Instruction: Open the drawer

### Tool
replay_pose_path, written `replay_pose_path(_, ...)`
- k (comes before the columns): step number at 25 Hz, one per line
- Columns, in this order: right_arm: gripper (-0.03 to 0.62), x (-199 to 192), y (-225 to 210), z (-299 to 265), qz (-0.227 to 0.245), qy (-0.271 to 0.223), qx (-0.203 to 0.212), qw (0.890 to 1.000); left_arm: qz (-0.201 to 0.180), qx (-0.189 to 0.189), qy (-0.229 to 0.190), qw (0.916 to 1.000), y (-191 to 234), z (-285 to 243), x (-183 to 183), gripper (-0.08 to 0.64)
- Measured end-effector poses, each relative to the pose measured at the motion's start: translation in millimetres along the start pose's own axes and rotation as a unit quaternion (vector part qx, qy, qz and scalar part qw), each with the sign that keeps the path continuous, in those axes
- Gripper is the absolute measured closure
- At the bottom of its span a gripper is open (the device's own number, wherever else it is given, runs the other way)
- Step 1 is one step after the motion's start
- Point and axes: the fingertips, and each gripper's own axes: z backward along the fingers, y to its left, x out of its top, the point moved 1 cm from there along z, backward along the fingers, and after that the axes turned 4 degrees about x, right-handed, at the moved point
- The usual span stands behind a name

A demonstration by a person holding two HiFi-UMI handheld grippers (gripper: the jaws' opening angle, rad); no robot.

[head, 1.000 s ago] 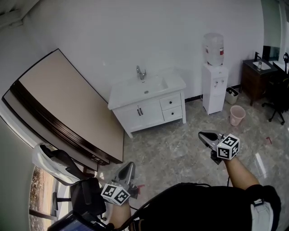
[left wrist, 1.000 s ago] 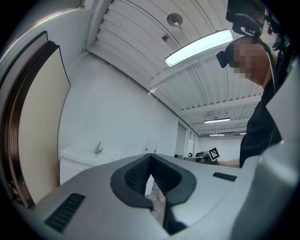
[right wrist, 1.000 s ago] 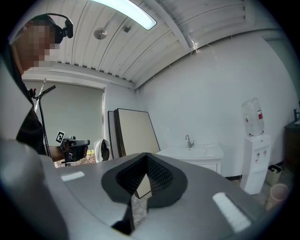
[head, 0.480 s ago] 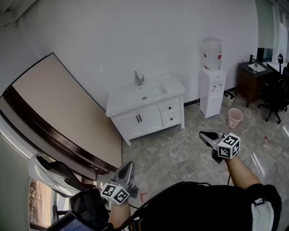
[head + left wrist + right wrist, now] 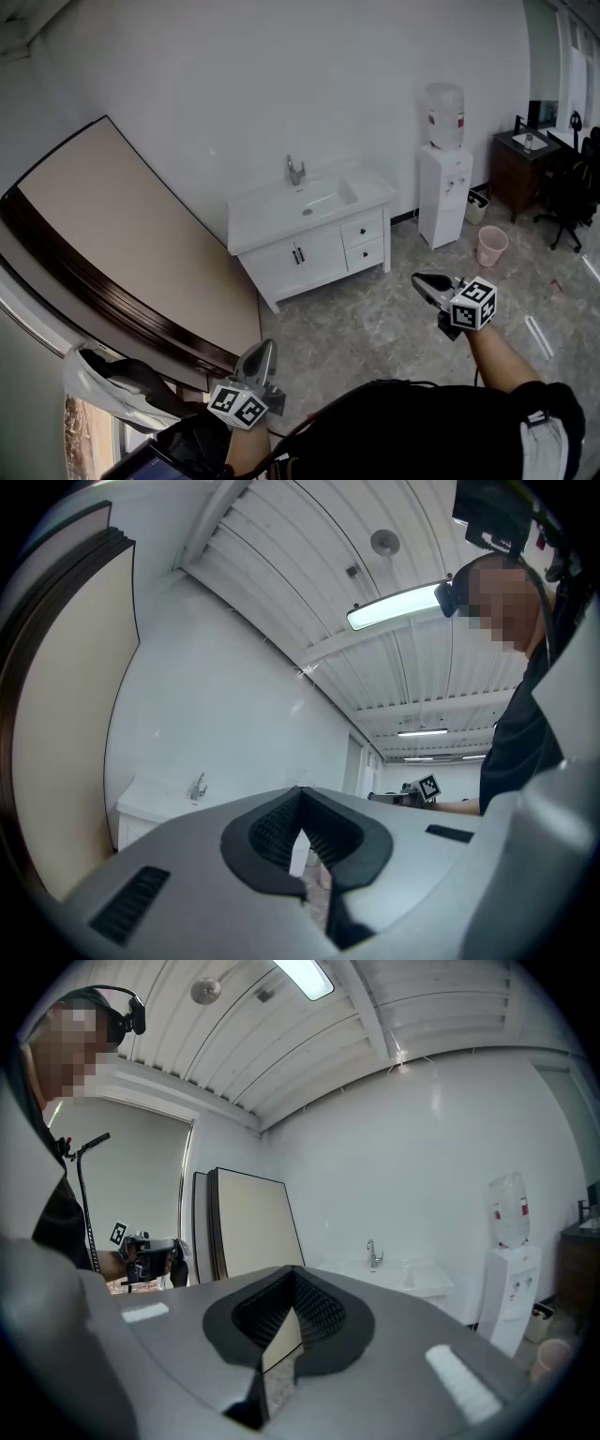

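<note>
Across the floor near twelve o'clock, the white sink cabinet (image 5: 281, 247) holds two small white drawers with dark knobs (image 5: 363, 230), seemingly shut at this distance. Both the left gripper (image 5: 263, 349) and right gripper (image 5: 421, 279) hang empty, jaws together. Approach, part one, grip a knob squarely, pull straight.

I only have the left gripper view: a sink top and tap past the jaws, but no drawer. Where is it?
Observer: The head view shows two drawers stacked at the right end of the cabinet under the sink, both shut.
Operator: Is either gripper near them?
Observer: No. The right gripper and the left gripper hang over the floor, well short of the cabinet.
Operator: Right jaws?
Observer: Together, with nothing between them, in the right gripper view.
</note>
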Motion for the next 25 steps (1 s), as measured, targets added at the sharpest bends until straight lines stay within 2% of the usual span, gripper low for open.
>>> replay_pose_path(7, 0.594, -8, 18, -59, -0.002, 0.002, 0.001, 1.000, 0.002, 0.003, 0.004, 1.0000, 61, 12, 4, 0.565)
replay_pose_path(13, 0.594, -9, 7, -90, -0.003, 0.007, 0.010, 1.000, 0.006, 0.015, 0.006, 0.9999, 88, 3, 2, 0.565)
replay_pose_path(20, 0.594, -5, -48, -109, -0.008, 0.012, 0.029, 0.999, 0.006, 0.033, -0.002, 0.9994, 89, -43, -3, 0.565)
replay_pose_path(25, 0.594, 9, -103, -113, -0.001, 0.012, 0.053, 0.999, 0.007, 0.051, -0.013, 0.9986, 73, -93, -8, 0.565)
